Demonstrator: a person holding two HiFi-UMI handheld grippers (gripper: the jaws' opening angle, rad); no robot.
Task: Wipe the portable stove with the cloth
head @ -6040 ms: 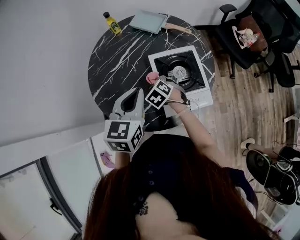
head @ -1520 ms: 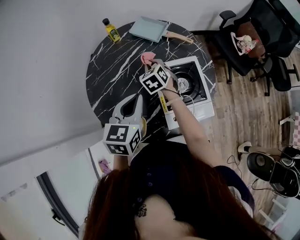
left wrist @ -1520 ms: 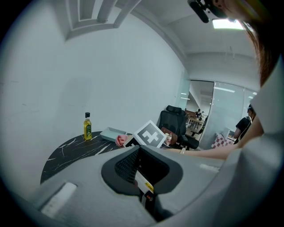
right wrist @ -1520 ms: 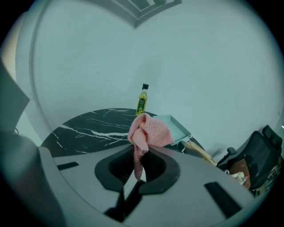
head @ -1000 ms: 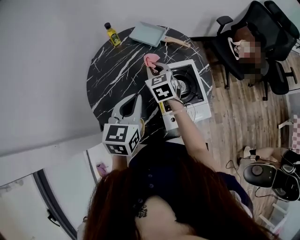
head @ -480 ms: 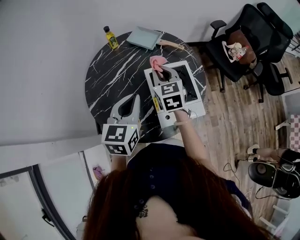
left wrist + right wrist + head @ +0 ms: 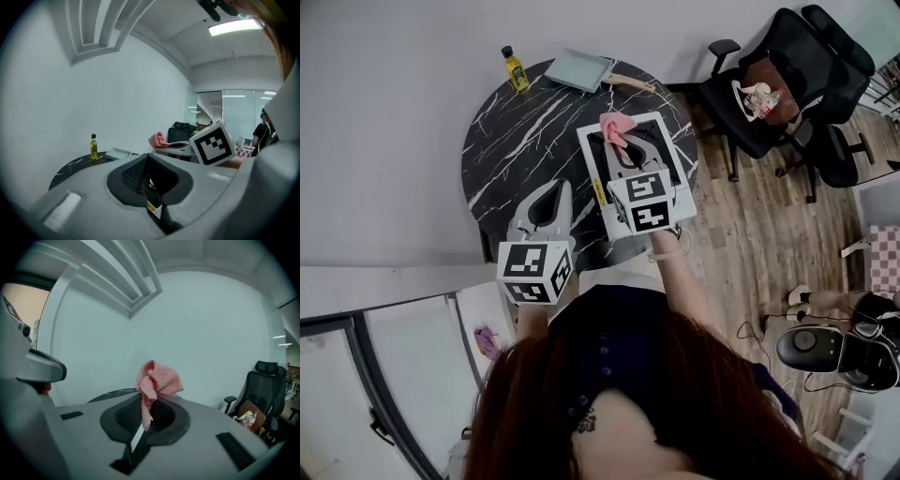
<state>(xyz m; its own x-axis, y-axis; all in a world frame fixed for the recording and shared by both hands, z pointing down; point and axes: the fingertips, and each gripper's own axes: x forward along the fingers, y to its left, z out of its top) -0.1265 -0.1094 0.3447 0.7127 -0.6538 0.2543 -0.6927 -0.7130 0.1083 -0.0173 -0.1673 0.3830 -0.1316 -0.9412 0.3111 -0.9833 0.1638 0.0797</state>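
Note:
The white portable stove (image 7: 592,165) with a black burner well sits at the right side of the round black marble table (image 7: 511,150). My right gripper (image 7: 622,141) hovers over the stove's far half, shut on the pink cloth (image 7: 617,126). In the right gripper view the cloth (image 7: 157,380) bunches up above the closed jaws of the right gripper (image 7: 149,404). My left gripper (image 7: 558,187) hangs over the table's near edge, left of the stove, jaws together and holding nothing. In the left gripper view, the cloth (image 7: 157,139) shows beyond the left gripper (image 7: 149,157).
A yellow oil bottle (image 7: 516,70) and a pale blue square pan (image 7: 579,69) with a wooden handle stand at the table's far edge. Black office chairs (image 7: 759,103) stand on the wood floor to the right. A white wall runs along the left.
The right gripper has lifted the pink cloth off the table by the stove's left edge and carried it right, over the stove. The left gripper has hardly moved.

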